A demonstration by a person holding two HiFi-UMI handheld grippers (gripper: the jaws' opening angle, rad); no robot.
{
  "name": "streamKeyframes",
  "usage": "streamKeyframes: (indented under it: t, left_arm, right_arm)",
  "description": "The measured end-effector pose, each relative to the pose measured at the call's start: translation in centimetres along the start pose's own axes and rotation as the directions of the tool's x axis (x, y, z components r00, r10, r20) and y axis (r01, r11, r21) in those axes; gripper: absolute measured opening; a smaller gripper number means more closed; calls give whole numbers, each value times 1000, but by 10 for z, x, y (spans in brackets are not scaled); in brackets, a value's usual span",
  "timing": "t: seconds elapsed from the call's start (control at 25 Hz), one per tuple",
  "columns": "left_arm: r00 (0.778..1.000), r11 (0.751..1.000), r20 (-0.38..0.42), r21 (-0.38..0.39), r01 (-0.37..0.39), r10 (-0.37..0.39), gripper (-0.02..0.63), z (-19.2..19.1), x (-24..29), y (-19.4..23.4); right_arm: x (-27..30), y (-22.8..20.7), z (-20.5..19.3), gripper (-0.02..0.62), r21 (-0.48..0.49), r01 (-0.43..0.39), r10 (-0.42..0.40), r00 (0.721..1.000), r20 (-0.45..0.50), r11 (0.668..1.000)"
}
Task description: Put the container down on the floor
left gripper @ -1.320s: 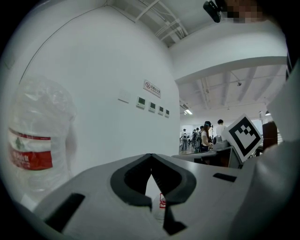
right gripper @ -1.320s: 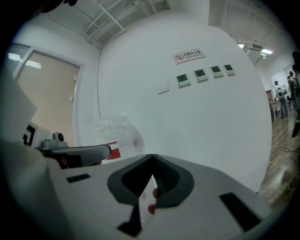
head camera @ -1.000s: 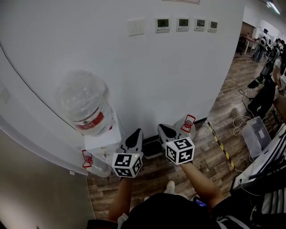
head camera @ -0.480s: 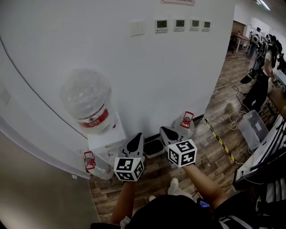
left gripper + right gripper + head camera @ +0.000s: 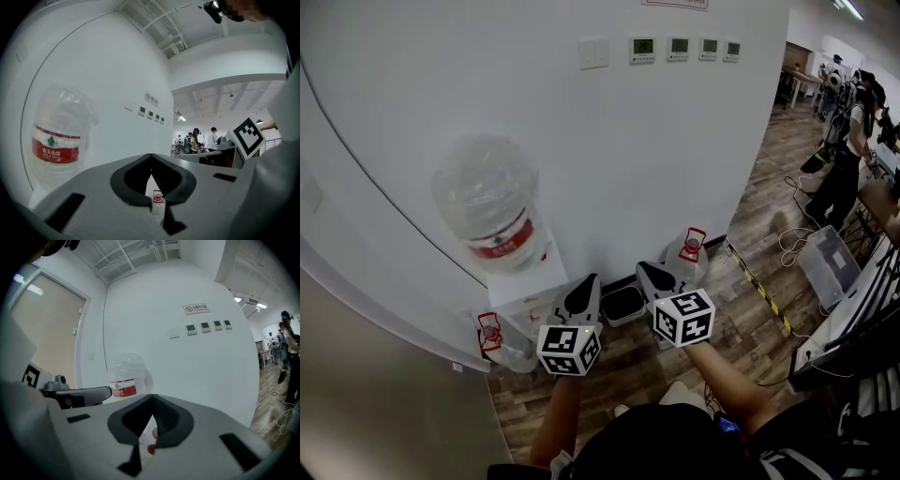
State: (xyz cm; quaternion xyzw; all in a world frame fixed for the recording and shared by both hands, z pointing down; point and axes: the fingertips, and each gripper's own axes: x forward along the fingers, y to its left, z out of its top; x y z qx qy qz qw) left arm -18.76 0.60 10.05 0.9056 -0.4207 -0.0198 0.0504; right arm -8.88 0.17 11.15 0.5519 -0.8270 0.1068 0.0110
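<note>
the container (image 5: 492, 211) sits neck-down on the white dispenser (image 5: 530, 281) against the wall, off the floor. since a second ago it has drifted slightly right in your head view, and the wall's corner has come leftward. it is clear, crinkled plastic with a red label (white print) near the neck. your left gripper (image 5: 591, 279) and right gripper (image 5: 643, 269) hover in front of it, both with fingers closed on nothing. two red-handled bottles (image 5: 492, 337) (image 5: 689, 258) stand on the wood floor (image 5: 741, 309).
</note>
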Motion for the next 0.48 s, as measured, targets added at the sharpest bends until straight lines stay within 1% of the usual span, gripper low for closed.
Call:
streamKeyframes:
  t: [0.28,0.48]
  left_arm:
    - [1000,1000,12,13,18,-18,17,8,14,-12]
    - [1000,1000,16,1,3,-3,17,13,27,-25]
  right_arm:
    - [-4,-13,21,29,-5,3,-3,999,40,1000]
    - [-12,-29,28,29,-5,-9,9,999,37,1000]
